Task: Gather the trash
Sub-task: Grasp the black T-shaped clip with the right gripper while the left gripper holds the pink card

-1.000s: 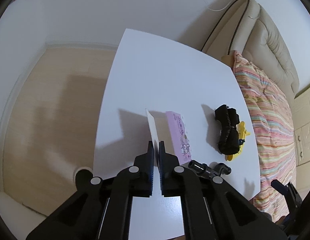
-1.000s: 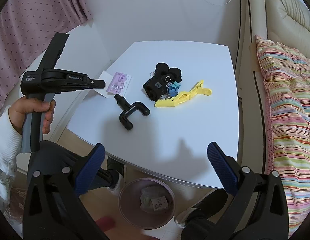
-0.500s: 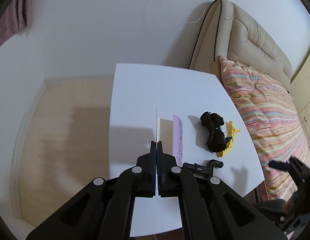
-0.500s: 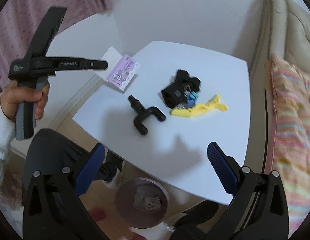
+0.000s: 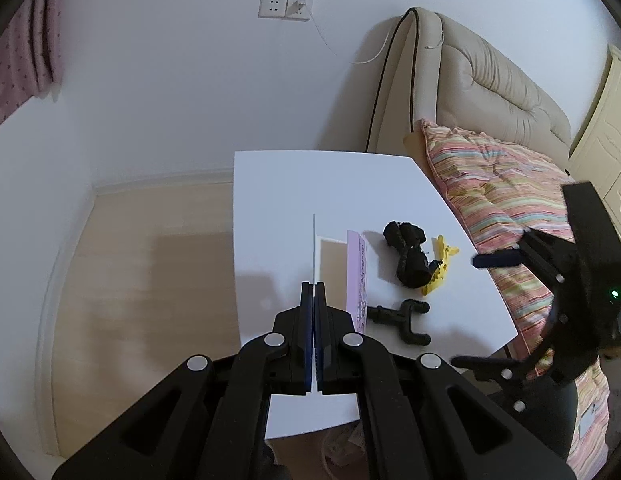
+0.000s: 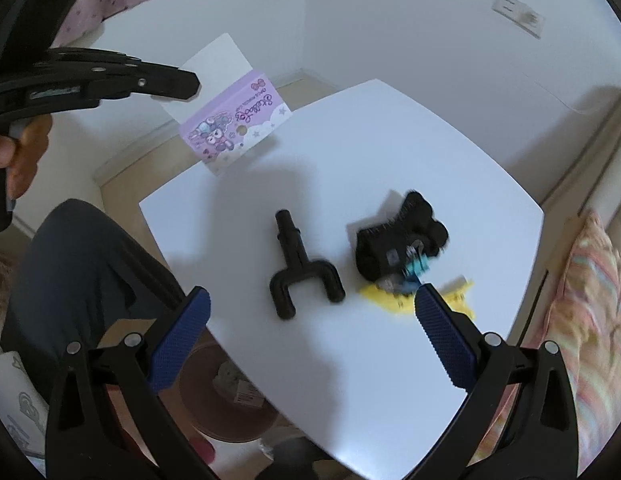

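— What has changed since a second ago?

— Your left hand-held gripper [image 5: 313, 292] has lifted the purple-and-white card package [image 6: 230, 120] off the white desk [image 5: 334, 184]. Earlier it lay flat by the desk's edge; now it hangs in the air beyond that edge, its white flap pinched edge-on between your closed jaws. Your right hand-held gripper [image 6: 310, 316] has come in over the desk, jaws wide apart and holding nothing.

— And how many things do you count?

— One card package, in your left grip. On the desk: one black U-shaped plastic part [image 6: 300, 276], one black fabric bundle [image 6: 398, 240], one yellow clip [image 6: 394, 300] touching the bundle, and one blue binder clip [image 6: 416, 270] against the bundle. That makes four things on the desk. Below the near desk edge stands one pinkish bin [image 6: 226, 400] with scraps inside.
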Demonstrator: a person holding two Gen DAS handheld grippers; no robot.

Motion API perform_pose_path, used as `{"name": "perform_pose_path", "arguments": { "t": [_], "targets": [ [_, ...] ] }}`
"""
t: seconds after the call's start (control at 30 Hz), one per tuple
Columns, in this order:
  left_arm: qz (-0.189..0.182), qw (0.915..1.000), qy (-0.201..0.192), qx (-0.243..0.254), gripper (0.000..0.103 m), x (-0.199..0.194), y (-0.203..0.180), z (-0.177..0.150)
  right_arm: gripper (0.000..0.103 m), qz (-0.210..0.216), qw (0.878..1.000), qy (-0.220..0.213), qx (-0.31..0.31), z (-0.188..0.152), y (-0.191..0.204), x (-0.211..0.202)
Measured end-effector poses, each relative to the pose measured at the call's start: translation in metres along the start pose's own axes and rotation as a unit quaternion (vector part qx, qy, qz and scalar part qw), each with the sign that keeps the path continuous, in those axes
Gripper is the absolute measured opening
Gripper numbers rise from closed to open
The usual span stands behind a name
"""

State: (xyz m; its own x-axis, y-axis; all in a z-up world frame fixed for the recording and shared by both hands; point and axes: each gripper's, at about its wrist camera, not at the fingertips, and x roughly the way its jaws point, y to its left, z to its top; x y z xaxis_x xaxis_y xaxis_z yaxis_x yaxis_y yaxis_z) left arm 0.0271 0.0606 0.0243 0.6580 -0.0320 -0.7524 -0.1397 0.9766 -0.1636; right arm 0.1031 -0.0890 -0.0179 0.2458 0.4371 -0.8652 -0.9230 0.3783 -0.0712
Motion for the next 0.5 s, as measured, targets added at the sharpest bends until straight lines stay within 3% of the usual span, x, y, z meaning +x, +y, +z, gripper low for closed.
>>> {"name": "perform_pose_path", "arguments": {
  "t": [0.1,0.2,0.5],
  "targets": [
    [0.001,1.0000,0.002,-0.004,0.000,-0.001,0.005,-0.005,0.099,0.007,1.000,0.010,-0.024,0.011,0.005,0.011],
    [0.002,1.0000,0.004,-0.007,0.000,-0.001,0.009,-0.007,0.080,0.018,0.998,0.031,-0.050,0.021,0.011,0.027],
    [-0.003,0.9998,0.012,-0.016,0.000,-0.001,0.016,-0.021,0.047,0.045,0.994,0.075,-0.061,0.033,0.011,0.065]
  ]
}}
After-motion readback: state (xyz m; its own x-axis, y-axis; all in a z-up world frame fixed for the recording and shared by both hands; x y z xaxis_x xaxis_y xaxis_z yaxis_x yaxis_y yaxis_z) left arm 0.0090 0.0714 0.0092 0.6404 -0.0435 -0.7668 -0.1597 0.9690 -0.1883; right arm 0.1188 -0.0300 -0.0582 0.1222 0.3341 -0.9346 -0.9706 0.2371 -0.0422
